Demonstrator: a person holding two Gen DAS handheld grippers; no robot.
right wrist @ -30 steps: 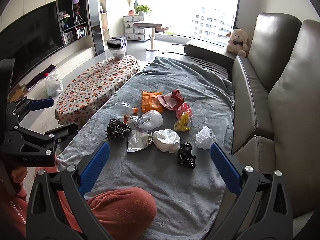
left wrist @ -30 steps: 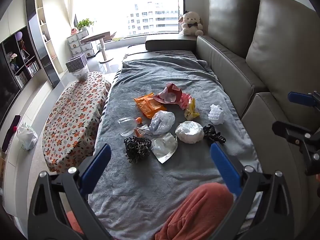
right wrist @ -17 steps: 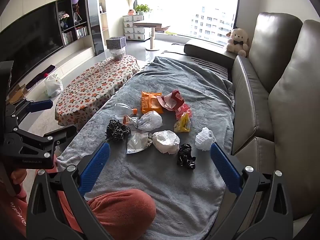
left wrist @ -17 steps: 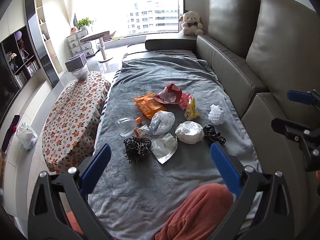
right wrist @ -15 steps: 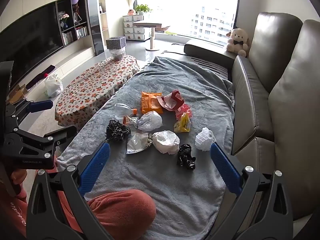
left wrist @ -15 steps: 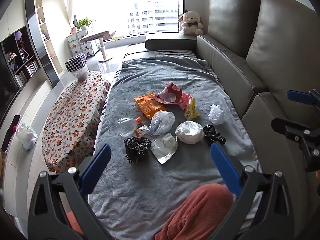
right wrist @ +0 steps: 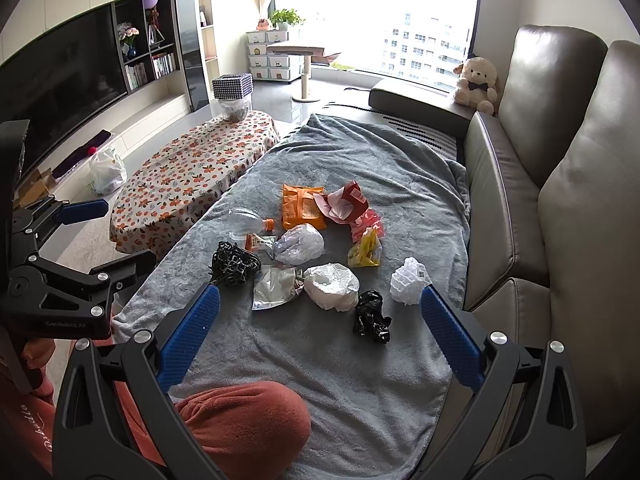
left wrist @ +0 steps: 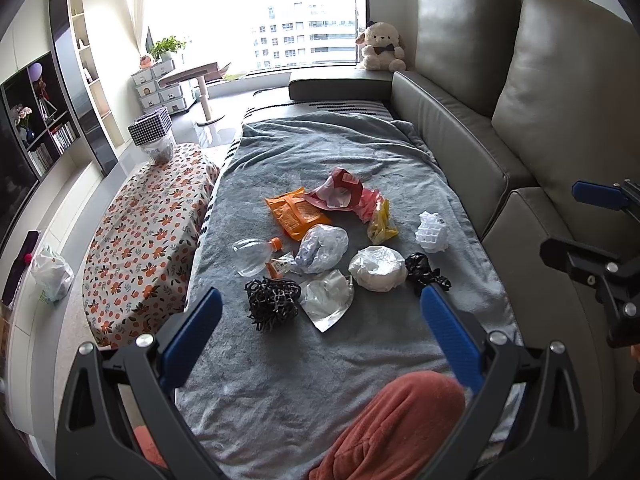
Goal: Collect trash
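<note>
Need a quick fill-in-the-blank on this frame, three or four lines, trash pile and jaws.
1. The trash lies on a ____ blanket.
2. The clear plastic bottle has an ____ cap.
3. Both the left gripper and the right gripper have their jaws ____.
4. The crumpled black bag lies nearest the ____ gripper.

Missing words: grey; orange; open; right

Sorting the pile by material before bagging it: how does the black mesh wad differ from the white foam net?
The black mesh wad is dark and open-weave; the white foam net is pale and tightly crumpled. The wad lies on the pile's table side, the net on the sofa-back side. Both rest loose on the grey blanket, ungripped.
</note>
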